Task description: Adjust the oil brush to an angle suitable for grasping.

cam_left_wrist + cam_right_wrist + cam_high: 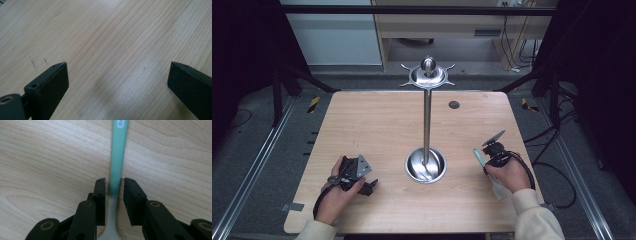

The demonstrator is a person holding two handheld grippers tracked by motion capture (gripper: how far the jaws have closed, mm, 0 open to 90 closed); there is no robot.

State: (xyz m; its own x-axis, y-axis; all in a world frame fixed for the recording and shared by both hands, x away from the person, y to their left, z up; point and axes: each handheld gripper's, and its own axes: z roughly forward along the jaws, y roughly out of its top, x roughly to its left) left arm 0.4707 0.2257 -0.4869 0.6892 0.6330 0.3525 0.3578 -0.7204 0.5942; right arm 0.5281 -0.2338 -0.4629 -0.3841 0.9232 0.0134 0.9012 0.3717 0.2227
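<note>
Right claw (114,181) low over the wooden surface (377,125) near its right edge, jaws drawn in narrow around a spoon (118,157) with a teal handle and a pale neck; slim gaps visible either side of the handle in the right gripper view, so pads close beside it but firm contact impossible to tell. Spoon lying flat on the surface, handle running away from the claw, a white mark near its far end, bowl end just under the claw body at the bottom edge of that view. From the high view, same spoon (479,157) seen just left of the right claw (490,150), right of the steel stand. Left claw (117,75) spread wide, nothing between the jaws, bare wood grain beneath; in the high view, left claw (371,186) resting low near the front left of the surface, gripped by the left hand (336,192). Steel stand (427,120) upright at the centre of the surface: round dish base, thin pole, flat top plate with short arms and a ball on it
</note>
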